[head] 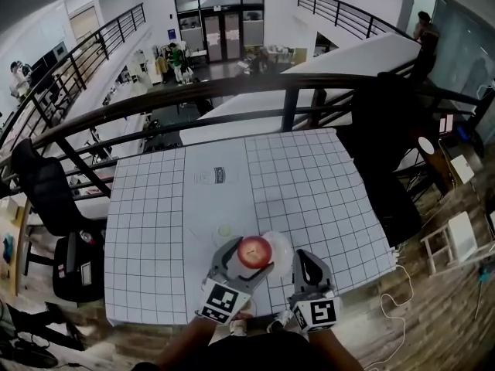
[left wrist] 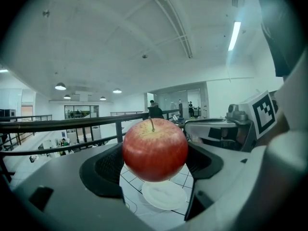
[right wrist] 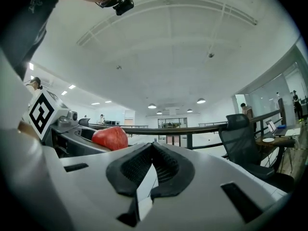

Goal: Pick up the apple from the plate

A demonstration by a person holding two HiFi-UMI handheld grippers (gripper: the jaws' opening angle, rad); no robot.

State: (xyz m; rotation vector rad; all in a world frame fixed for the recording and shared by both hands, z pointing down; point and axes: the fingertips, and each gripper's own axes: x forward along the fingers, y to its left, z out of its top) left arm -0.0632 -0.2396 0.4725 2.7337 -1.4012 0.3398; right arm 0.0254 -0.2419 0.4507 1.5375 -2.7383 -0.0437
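A red apple (head: 254, 251) (left wrist: 155, 149) is lifted clear above the table, held between the jaws of my left gripper (head: 249, 255) (left wrist: 155, 165), which is shut on it. Below it a small white plate (left wrist: 164, 195) (head: 281, 252) lies on the gridded table (head: 325, 199), with nothing on it. My right gripper (head: 304, 265) (right wrist: 151, 170) hovers just right of the left one, jaws shut with nothing between them. From the right gripper view the apple (right wrist: 110, 138) shows at the left, beside the left gripper's marker cube (right wrist: 42, 112).
A small pale disc (head: 224, 229) lies on the table left of the plate, and a printed label (head: 219, 175) sits farther back. A black railing (head: 232, 99) runs behind the table. Black office chairs (head: 46, 199) stand at the left.
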